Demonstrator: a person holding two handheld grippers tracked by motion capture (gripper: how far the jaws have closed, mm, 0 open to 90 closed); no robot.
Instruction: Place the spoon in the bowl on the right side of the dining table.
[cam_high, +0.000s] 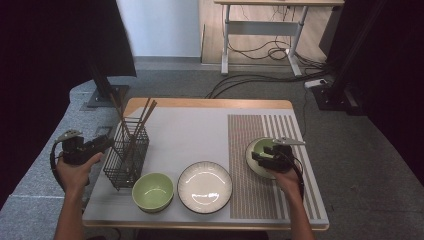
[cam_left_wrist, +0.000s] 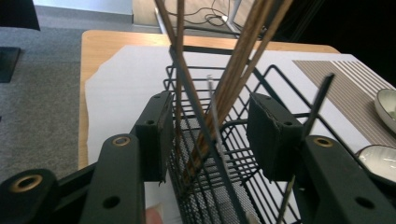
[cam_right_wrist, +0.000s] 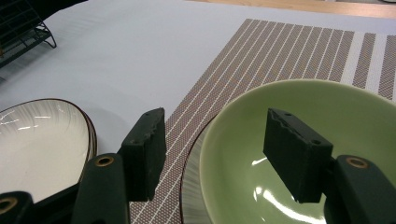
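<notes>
At the left of the high view the left gripper (cam_high: 102, 145) sits right beside the black wire basket (cam_high: 126, 159), which stands on the white surface (cam_high: 190, 135) with long brown chopsticks (cam_high: 142, 117) leaning out of its top; in the left gripper view its fingers (cam_left_wrist: 156, 135) are wide open, one on each side of the basket's near corner and the sticks, and they hold nothing yet. At the right of the high view the right gripper (cam_high: 261, 152) hangs over a green bowl (cam_high: 257, 149) that rests on a small plate on the striped mat (cam_high: 250, 190); in the right gripper view its fingers (cam_right_wrist: 297, 161) are open too, one inside the bowl and one outside, with the bowl's rim (cam_right_wrist: 205, 149) between them. I think the step is to take hold; it looks best to close slowly on the rim so the bowl does not tip or slide, and to catch the basket's wire, not a loose stick. Near the bottom middle of the high view sit another green bowl (cam_high: 153, 191) and a white plate (cam_high: 205, 186), just beside each other; any lift should stay clear of them.
</notes>
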